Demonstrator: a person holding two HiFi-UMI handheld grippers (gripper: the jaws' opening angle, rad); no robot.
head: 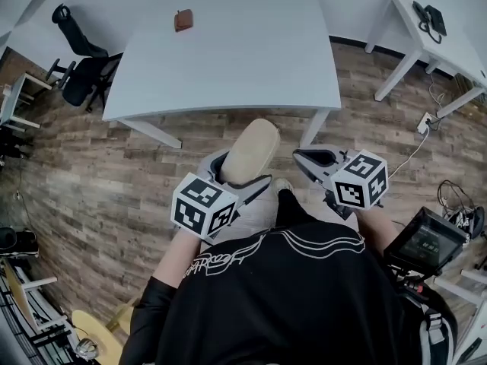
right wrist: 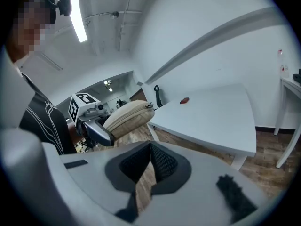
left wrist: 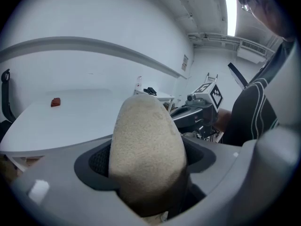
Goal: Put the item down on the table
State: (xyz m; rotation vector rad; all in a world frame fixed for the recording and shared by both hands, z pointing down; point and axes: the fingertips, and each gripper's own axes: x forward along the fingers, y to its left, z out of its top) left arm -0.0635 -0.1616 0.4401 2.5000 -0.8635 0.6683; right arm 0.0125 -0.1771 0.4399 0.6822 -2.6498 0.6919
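A beige oval zip pouch (head: 249,152) stands out of my left gripper (head: 240,175), which is shut on its lower part. I hold it in the air above the wood floor, short of the white table (head: 228,59). In the left gripper view the pouch (left wrist: 148,149) fills the gap between the jaws of the left gripper (left wrist: 150,173). My right gripper (head: 316,158) hovers just to the right at the same height. Its pads (right wrist: 162,161) meet at the tips with nothing between them. The right gripper view shows the pouch (right wrist: 128,117) sideways, near the table's (right wrist: 211,117) corner.
A small brown-red item (head: 183,20) lies on the far part of the table. A black office chair (head: 80,71) stands at the table's left. A second white desk (head: 456,55) with a black phone (head: 430,17) is at the right. A socket (head: 424,122) and cables lie on the floor.
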